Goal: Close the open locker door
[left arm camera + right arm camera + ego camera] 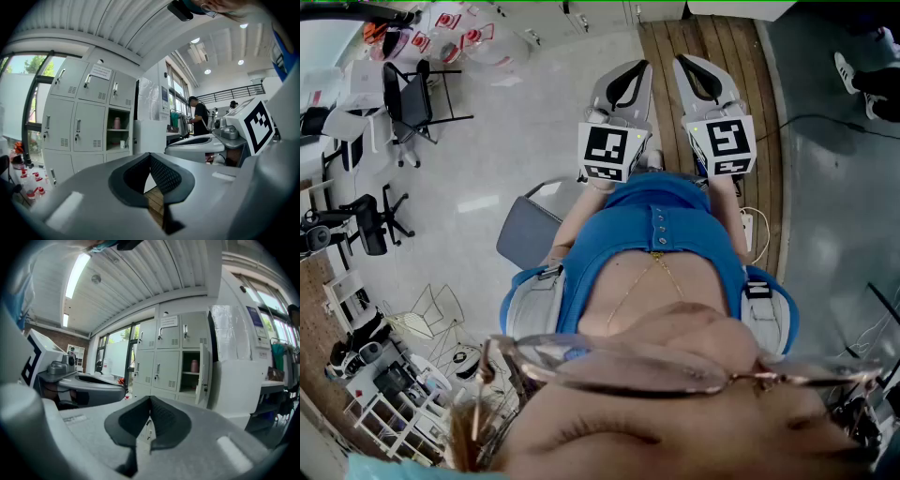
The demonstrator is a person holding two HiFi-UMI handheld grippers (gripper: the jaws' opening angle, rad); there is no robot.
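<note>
Well beyond right tool [150,401], locker door [203,376].

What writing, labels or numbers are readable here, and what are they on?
None can be read.
Paper notice on the lockers: too small.
Poster on the white wall beside them: blurred.
Cubes: square black-and-white patterns, no words.

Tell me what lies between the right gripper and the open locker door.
Nothing: the right gripper view shows open space from the right gripper to the locker door, and the head view shows only bare wooden floor ahead.
</note>
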